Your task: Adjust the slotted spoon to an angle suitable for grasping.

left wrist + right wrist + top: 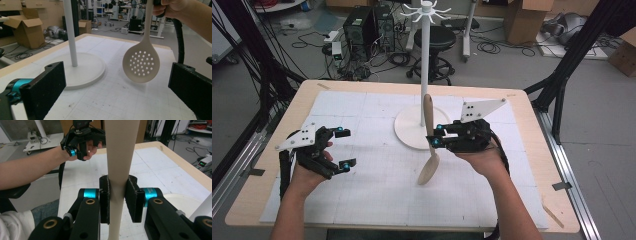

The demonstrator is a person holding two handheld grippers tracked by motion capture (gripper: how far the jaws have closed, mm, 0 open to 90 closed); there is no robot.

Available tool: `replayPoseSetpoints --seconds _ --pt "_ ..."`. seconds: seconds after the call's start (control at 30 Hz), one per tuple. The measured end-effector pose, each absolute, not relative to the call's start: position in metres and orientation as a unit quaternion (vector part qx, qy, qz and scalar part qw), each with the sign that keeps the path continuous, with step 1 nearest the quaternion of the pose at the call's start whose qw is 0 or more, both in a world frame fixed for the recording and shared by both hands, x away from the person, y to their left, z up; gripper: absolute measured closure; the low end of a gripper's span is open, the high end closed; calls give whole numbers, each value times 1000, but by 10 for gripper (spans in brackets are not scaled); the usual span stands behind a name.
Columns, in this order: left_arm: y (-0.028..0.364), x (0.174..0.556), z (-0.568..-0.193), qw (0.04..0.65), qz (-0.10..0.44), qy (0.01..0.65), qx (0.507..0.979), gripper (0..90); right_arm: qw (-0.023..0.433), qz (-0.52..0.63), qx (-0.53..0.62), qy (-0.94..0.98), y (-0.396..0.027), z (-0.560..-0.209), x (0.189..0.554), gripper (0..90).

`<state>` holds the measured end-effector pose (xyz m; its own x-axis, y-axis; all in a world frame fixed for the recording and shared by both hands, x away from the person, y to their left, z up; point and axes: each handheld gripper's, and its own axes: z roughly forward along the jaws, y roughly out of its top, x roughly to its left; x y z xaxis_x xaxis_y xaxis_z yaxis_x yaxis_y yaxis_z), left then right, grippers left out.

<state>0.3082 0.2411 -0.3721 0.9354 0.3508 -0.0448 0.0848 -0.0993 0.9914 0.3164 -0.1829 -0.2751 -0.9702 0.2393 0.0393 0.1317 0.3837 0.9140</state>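
The slotted spoon (141,62) looks like smooth, matt cream plastic, its handle pale beige. The tongs (119,201) are matt black, with rough, foam-like pads (132,200) and glossy teal metal collars. The white stand (422,127) has a smooth, satin finish. The counter (532,125) is pale wood under a matt white gridded mat (377,185), scuffed in places.

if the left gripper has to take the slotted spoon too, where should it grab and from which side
Probably the bare handle between the right gripper and the perforated bowl, coming from the left gripper's side with its open jaws across the handle. The slotted spoon hangs bowl-down above the mat, and the round bowl looks too wide and curved for a sure pinch.
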Motion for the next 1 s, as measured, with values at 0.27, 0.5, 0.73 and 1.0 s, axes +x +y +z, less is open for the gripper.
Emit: replayPoseSetpoints --seconds 0.27,0.5,0.73,1.0 --pt "229 311 -359 659 87 130 736 18 47 546 102 830 -182 -275 318 754" --pt "211 315 -335 655 79 110 744 18 44 543 96 833 -178 -276 317 754" --pt "194 321 -303 657 68 85 746 18 44 544 93 833 -176 -275 318 754" --pt "168 326 -274 649 65 61 755 18 47 544 93 833 -176 -274 318 754"
